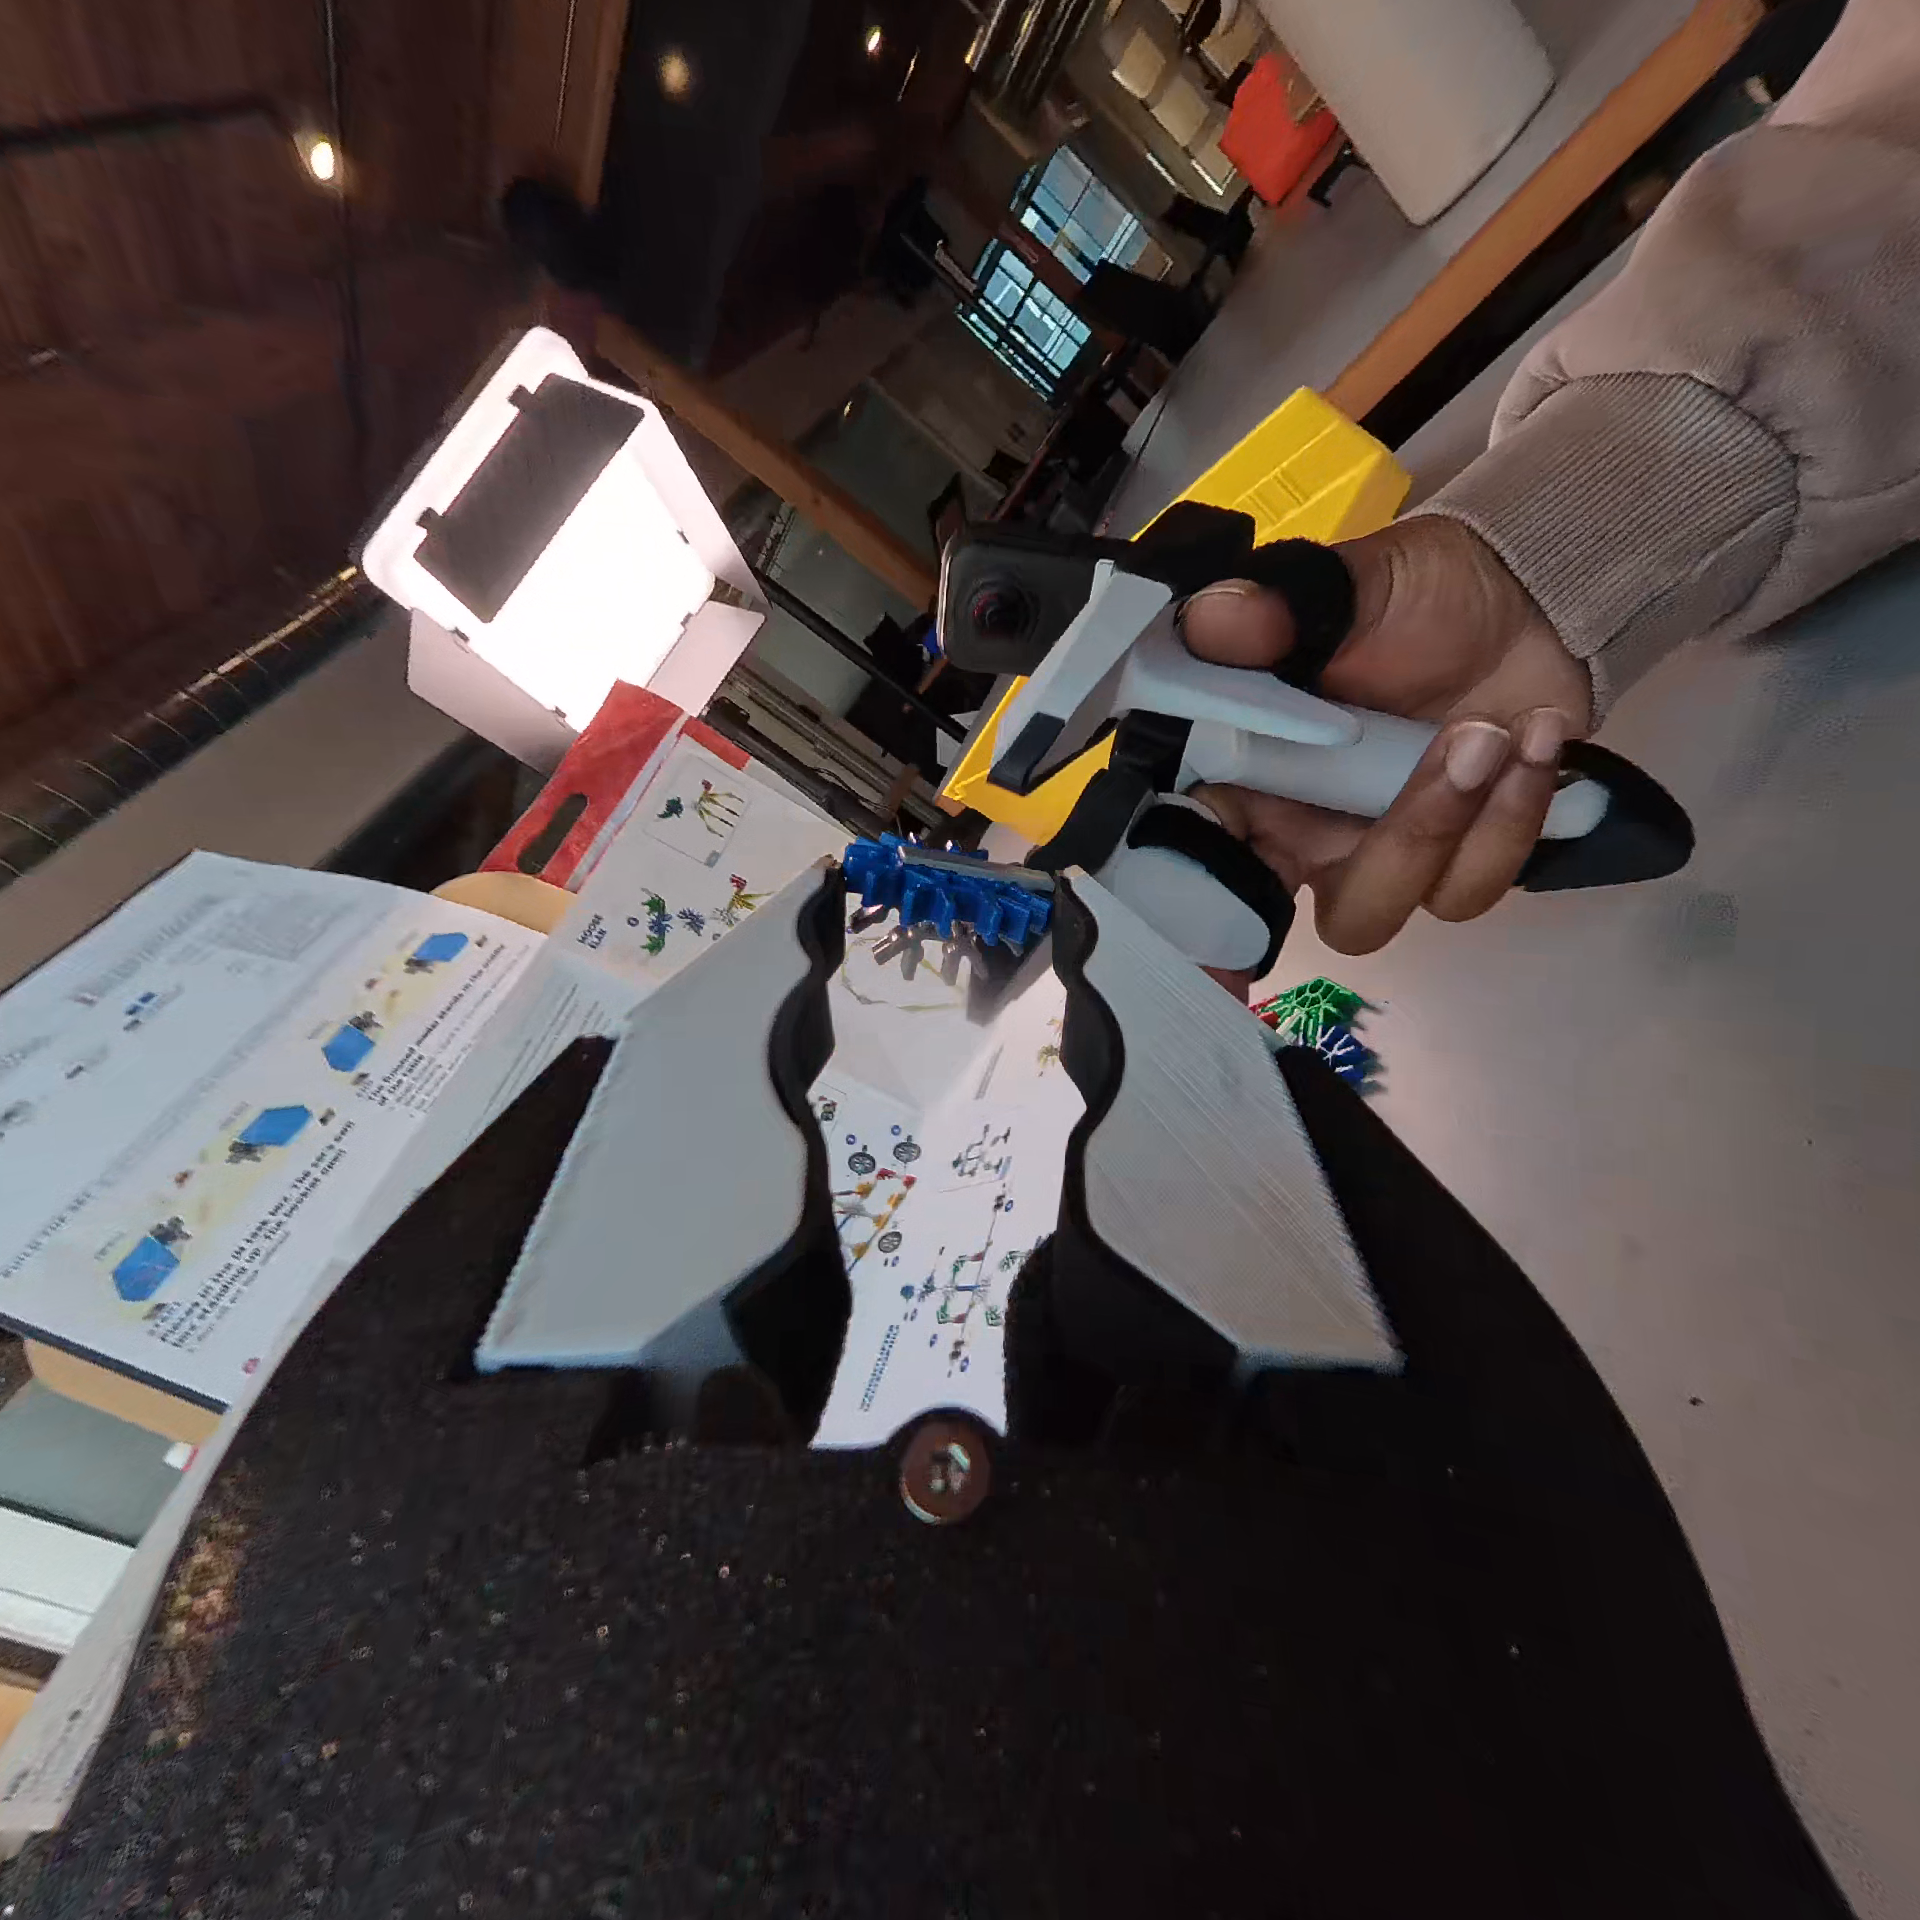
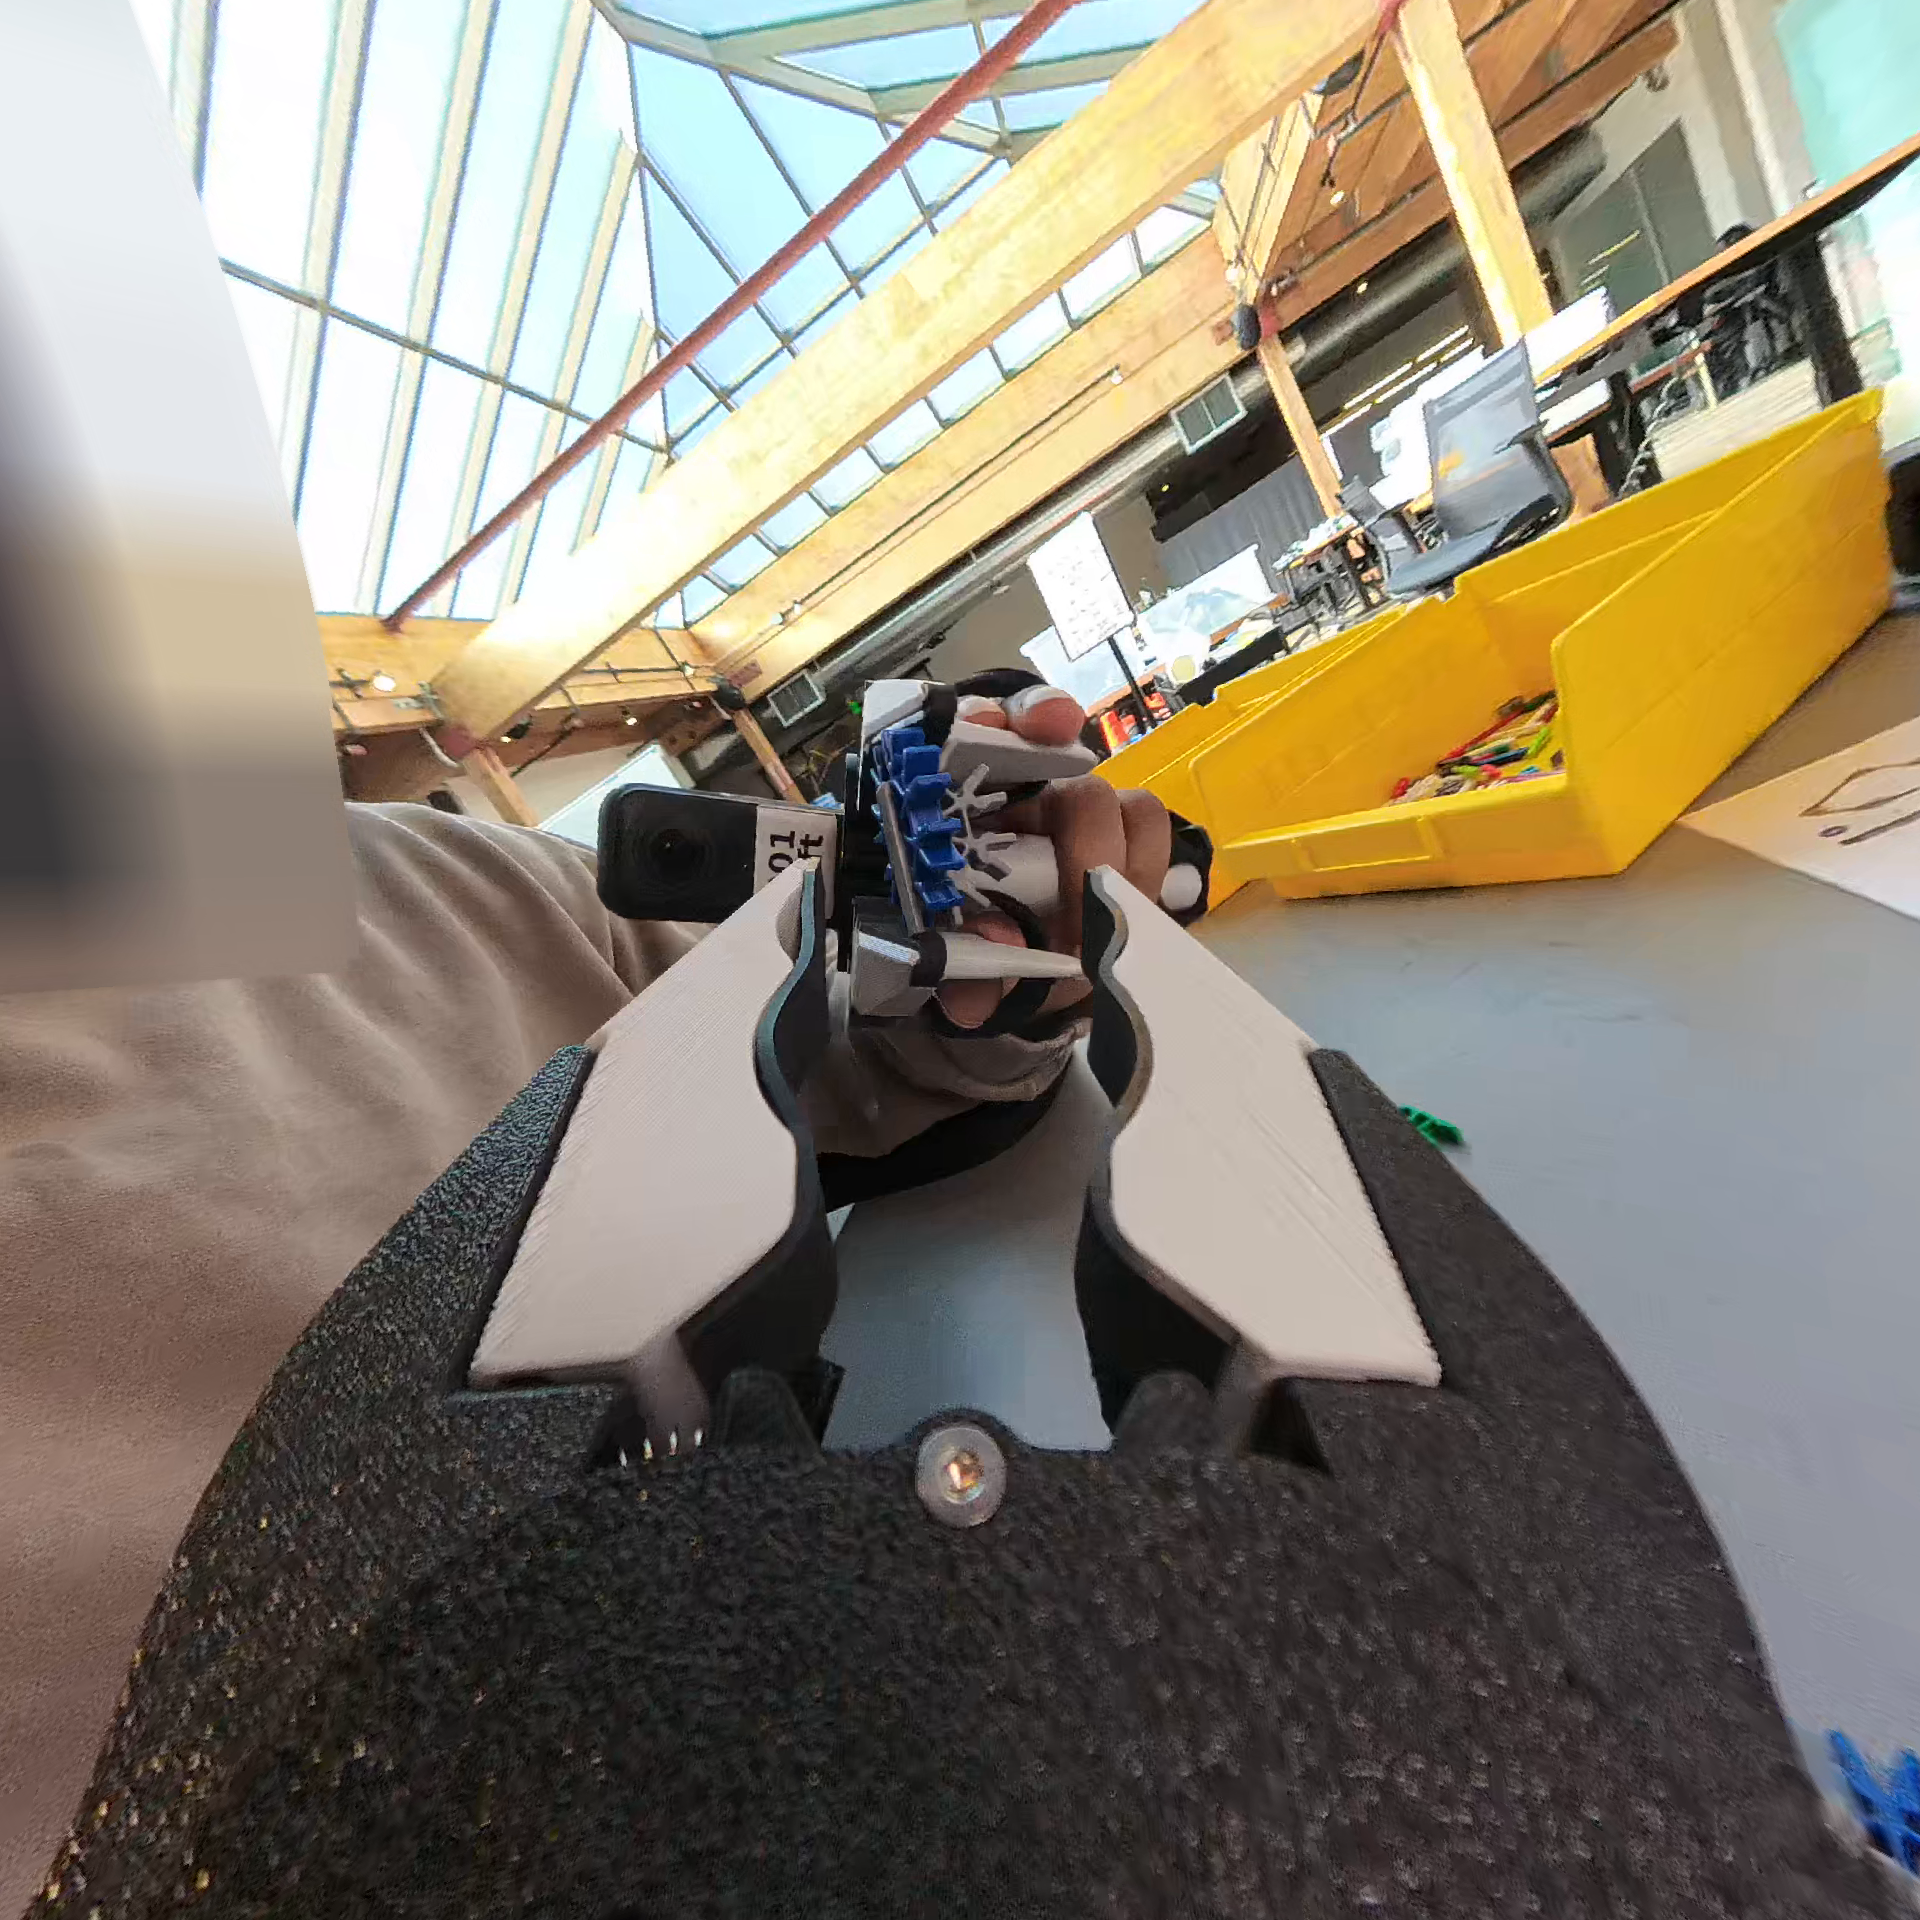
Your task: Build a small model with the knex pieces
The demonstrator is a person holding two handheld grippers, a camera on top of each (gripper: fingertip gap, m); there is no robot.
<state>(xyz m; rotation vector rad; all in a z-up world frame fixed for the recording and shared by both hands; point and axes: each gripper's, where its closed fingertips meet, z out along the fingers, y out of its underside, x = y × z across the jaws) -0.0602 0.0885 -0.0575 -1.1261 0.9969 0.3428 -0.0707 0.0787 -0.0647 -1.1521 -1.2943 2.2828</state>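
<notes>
On the left of the grey desk two printed instruction sheets lie overlapping: an open booklet and a folded sheet under the left claw. That claw is clamped on one blue toothed plastic piece with a grey strip, held up off the desk. The right claw faces it with jaws spread and nothing between them; the blue piece sits just beyond its tips. Farther right, two yellow plastic bins stand side by side, one holding many coloured rods. A few loose green and blue bits lie near; bare desk stretches between them.
</notes>
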